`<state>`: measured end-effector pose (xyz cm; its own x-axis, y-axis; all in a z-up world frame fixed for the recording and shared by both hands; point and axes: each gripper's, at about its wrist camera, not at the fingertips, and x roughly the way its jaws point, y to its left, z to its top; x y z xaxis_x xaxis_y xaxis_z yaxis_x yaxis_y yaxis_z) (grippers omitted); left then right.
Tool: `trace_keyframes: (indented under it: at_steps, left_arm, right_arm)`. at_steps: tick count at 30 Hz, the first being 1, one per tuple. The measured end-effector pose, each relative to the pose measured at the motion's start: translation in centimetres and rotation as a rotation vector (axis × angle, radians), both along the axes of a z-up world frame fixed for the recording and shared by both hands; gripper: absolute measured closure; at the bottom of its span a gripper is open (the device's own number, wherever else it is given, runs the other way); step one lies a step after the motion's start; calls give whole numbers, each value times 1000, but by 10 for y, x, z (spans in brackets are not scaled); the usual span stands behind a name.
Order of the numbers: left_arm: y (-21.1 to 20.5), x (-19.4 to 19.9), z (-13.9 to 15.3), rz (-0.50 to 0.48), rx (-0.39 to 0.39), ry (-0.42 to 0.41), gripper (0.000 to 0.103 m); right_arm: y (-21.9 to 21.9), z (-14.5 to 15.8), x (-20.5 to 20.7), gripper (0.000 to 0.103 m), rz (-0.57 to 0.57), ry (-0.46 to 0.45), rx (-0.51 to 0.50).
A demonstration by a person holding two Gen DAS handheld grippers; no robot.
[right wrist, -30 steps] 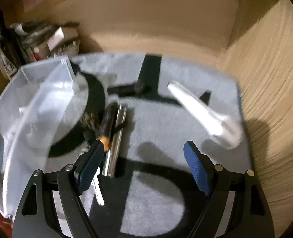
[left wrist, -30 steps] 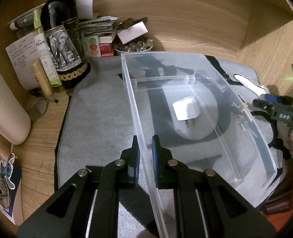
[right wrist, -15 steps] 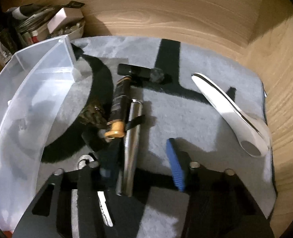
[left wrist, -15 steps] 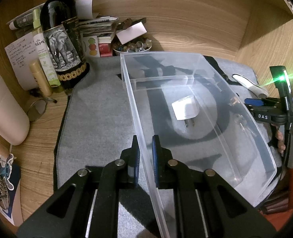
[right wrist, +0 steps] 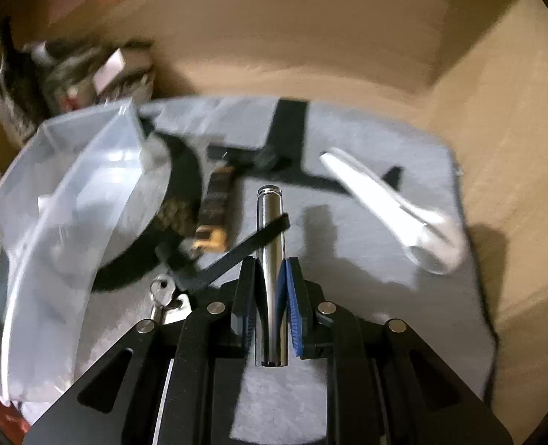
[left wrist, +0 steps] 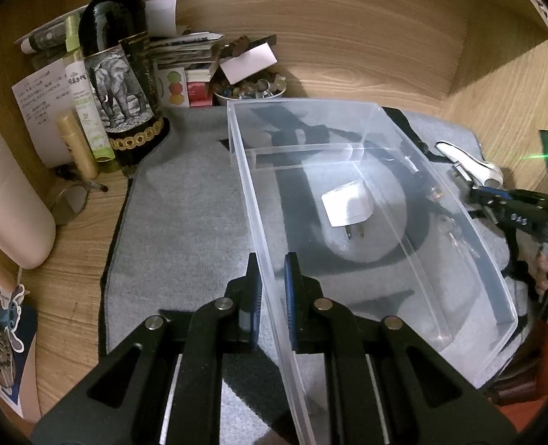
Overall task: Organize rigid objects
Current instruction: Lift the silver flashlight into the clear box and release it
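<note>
A clear plastic bin [left wrist: 415,170] stands on a grey mat, with a white plug adapter [left wrist: 347,204] inside. My left gripper [left wrist: 273,278] is shut on the bin's near left wall. My right gripper [right wrist: 273,270] is shut on a silver metal tube [right wrist: 271,222] with a black strap, held above the mat. The bin also shows at the left of the right wrist view [right wrist: 70,200]. On the mat lie a brown tube with an orange cap [right wrist: 216,204], a key [right wrist: 161,293], a black cylinder [right wrist: 266,157] and a white shoehorn-like piece [right wrist: 392,204].
A dark wine bottle [left wrist: 120,66], small bottles, papers and a bowl of trinkets [left wrist: 251,89] crowd the back left. A cream pouch [left wrist: 7,200] lies at the left. Wooden walls close in the back and right.
My right gripper moved over the silver tube, closed on it and lifted it. My left gripper kept its hold on the bin wall.
</note>
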<state>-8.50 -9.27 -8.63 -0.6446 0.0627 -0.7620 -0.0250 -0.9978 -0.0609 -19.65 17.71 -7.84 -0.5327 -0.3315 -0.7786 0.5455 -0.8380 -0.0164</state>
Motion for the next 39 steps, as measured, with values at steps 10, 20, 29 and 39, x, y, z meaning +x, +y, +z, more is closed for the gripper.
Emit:
trace_keyframes:
  at_steps: [10,20,29,39]
  left_arm:
    - [0,-2,-2,12,4,2,92]
    - [-1,-3,-2,27,10,11,92]
    - [-1,-3,-2,25,6,12,92]
    - [-4,-4,0,37,22,22,92]
  right_arm:
    - [-13,39,11,89,20,107,-127]
    - [-70,67,35,89,188,161,-208]
    - [-111,60,56,89,317,149,-197]
    - [-145,28,70,89,434,-3,-130]
